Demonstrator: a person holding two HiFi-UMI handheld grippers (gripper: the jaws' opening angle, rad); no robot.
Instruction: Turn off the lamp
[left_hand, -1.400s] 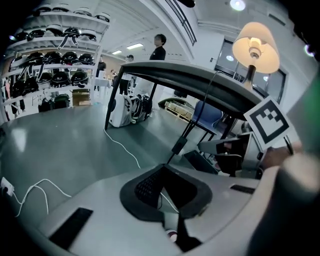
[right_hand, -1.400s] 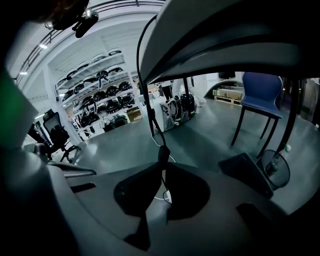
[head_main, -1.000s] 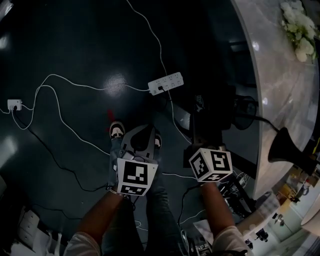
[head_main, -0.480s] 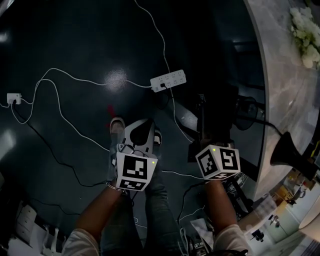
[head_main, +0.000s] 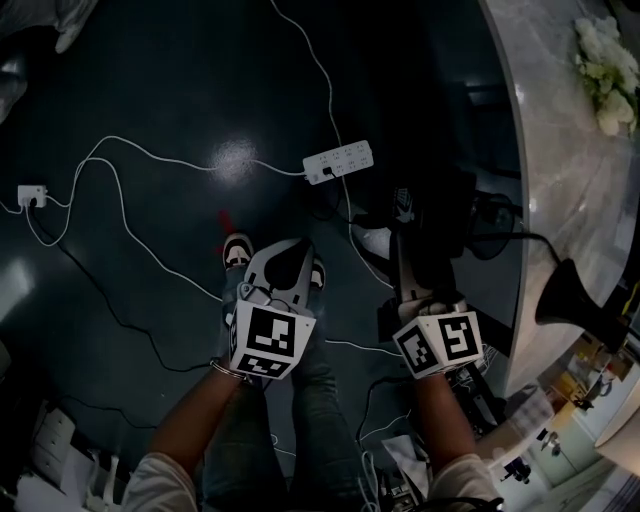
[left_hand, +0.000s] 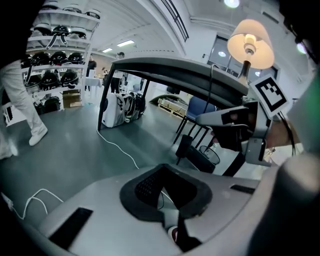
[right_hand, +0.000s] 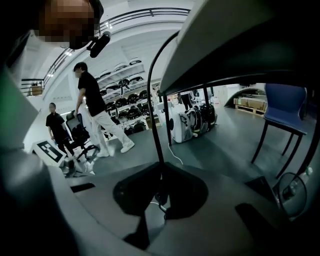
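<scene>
**Lamp lit on the table, your grippers low and empty**

The lamp (left_hand: 250, 42) is glowing. It stands on the curved table (left_hand: 190, 70), at the top right of the left gripper view. It is well apart from both of your grippers. The table top is pale and has white flowers (head_main: 603, 70) on it. Under you is a dark shiny floor (head_main: 150, 80) with white cables (head_main: 270, 167) and a white power strip (head_main: 338, 162). The room is big and bright, with shelves of helmets (left_hand: 62, 55), a blue chair (right_hand: 285, 107) and people (right_hand: 97, 107) walking.

Your left gripper (left_hand: 164, 190) has its jaws pressed together with nothing in them. Your right gripper (right_hand: 161, 187) is pressed together too. A thin black line (right_hand: 152, 105) runs from the table edge down to its tip. It may be a cord or a table leg, and I cannot tell if it touches.

Both gripper views look up at the table from below. Only the left gripper view shows the lamp's light. The head view shows your shoes (head_main: 236, 253) and the floor.
</scene>
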